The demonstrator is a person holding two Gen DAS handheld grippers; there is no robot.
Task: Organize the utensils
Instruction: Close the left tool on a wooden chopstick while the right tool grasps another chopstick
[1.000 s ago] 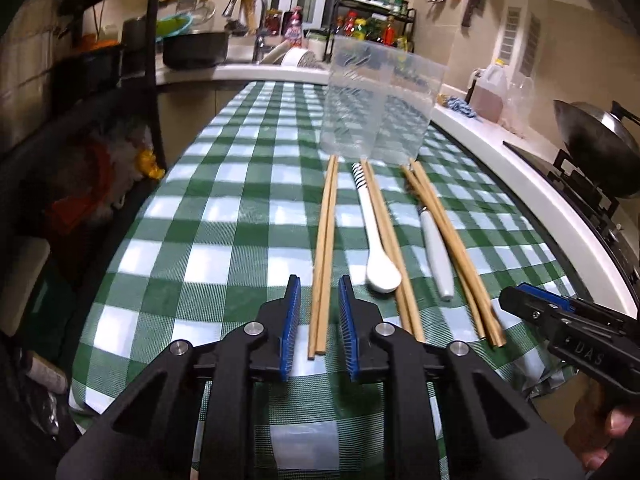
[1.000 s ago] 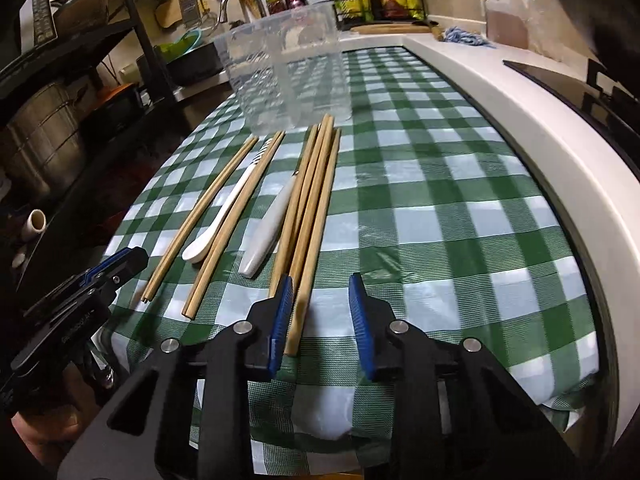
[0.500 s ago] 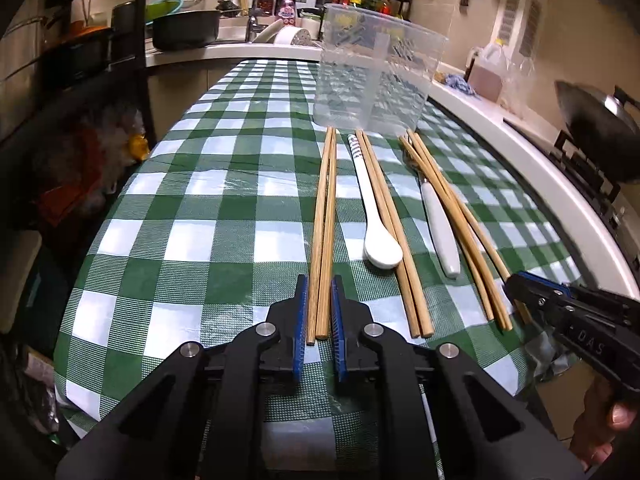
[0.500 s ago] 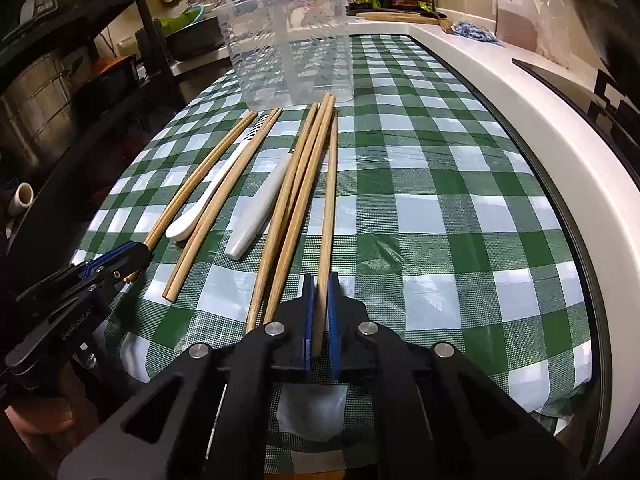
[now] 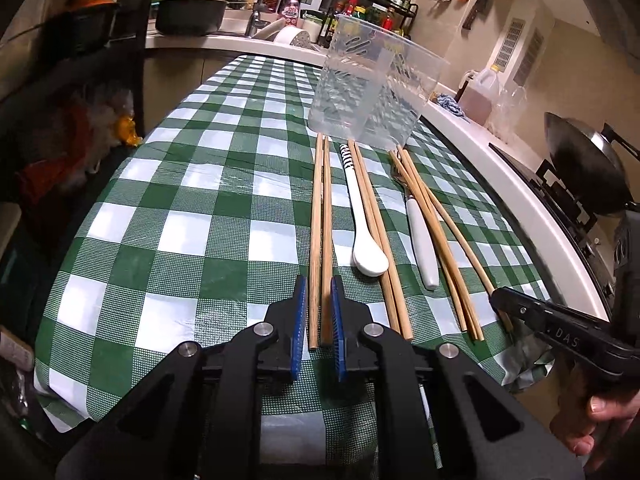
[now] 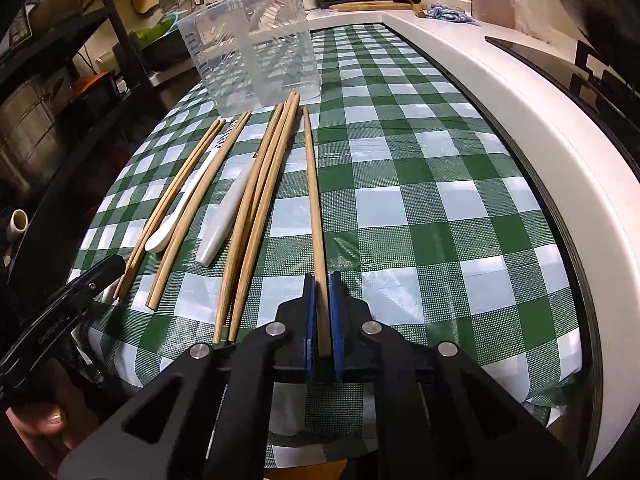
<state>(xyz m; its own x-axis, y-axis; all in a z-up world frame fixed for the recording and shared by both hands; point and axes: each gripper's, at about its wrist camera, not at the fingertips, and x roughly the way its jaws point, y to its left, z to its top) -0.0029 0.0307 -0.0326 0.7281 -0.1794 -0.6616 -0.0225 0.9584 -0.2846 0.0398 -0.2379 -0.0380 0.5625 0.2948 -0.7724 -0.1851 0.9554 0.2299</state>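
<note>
White spoon [image 5: 370,236] beside gripped chopsticks [image 5: 321,236]

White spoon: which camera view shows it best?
The left wrist view: the white spoon lies nearly unobstructed, striped handle to bowl, beside the chopsticks. In the right wrist view the white spoon sits off to the side, foreshortened, a chopstick partly covering its handle.

Eight wooden chopsticks [image 5: 327,220], one white spoon [image 5: 362,216], one white-handled fork [image 5: 420,236], one clear container [image 5: 372,84].

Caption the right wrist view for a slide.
Right gripper clamps a single chopstick on the checked tablecloth, clear container ahead.
</note>
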